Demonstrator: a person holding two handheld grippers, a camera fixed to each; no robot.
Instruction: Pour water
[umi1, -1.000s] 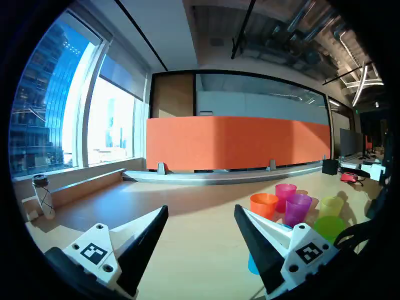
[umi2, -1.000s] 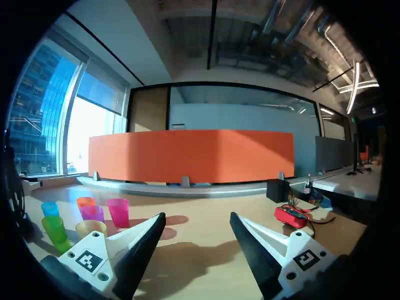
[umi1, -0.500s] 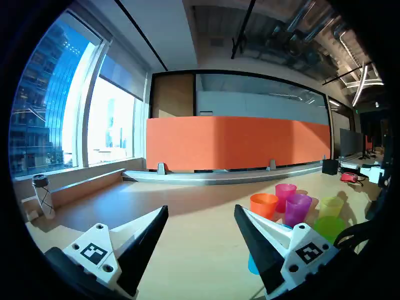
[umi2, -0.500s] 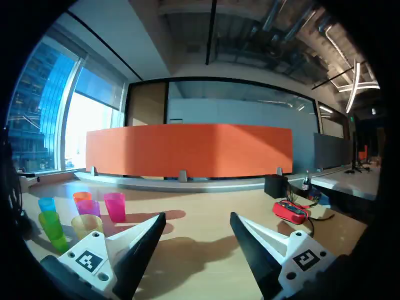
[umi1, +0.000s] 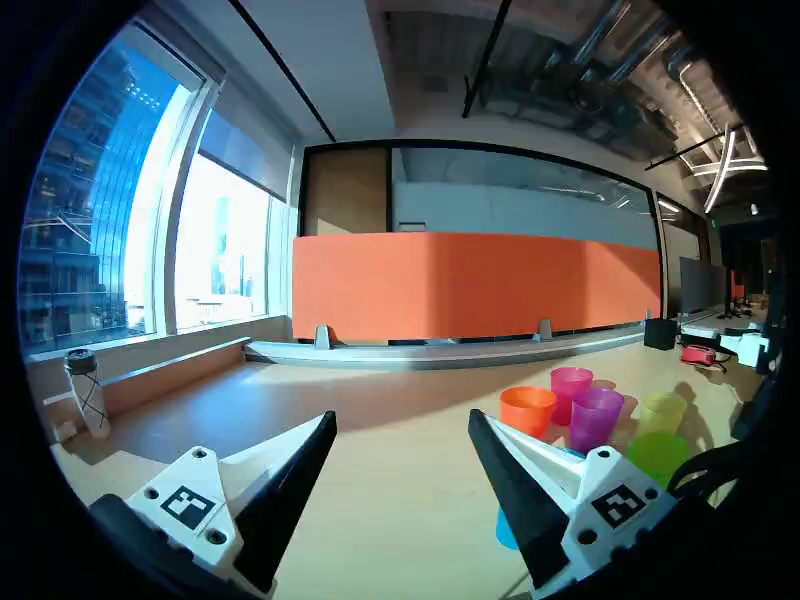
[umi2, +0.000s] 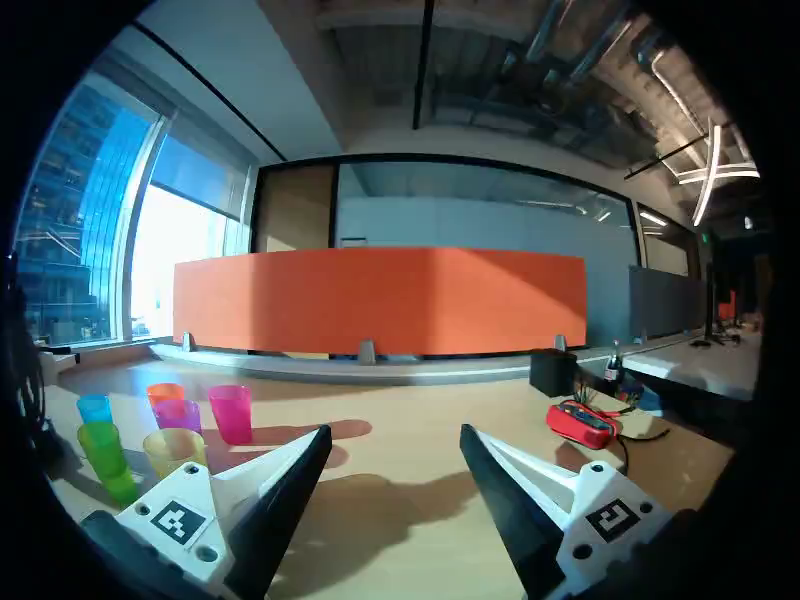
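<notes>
Well, over on the far left a small capped bottle (umi1: 86, 390) stands by the window ledge (umi1: 150, 365), well apart from everything else. Next comes the left gripper (umi1: 401, 414), low over the pale wooden table (umi1: 400, 500), its two black-tipped fingers spread wide and holding nothing. Just to its right sits the cluster of plastic cups. A blue cup (umi1: 505, 530) is mostly hidden behind one of the gripper's fingers. Then come an orange cup (umi1: 527, 410), a pink cup (umi1: 571, 385) behind it, a purple cup (umi1: 596, 418), a yellow cup (umi1: 663, 410) and a green cup (umi1: 658, 455) nearer the camera. All stand upright and close together; whether any has water in it I can't tell from this angle. A long orange partition (umi1: 470, 285) runs along the table's far side.

In the right gripper view, the same cups stand to the left of the right gripper (umi2: 395, 430). Its fingers are likewise parted and empty, pointing over bare tabletop. Farther right, a red device (umi2: 582, 422) with a cable lies on the table, with a black box (umi2: 552, 373) and a dark bottle (umi2: 613, 372) just behind it.
</notes>
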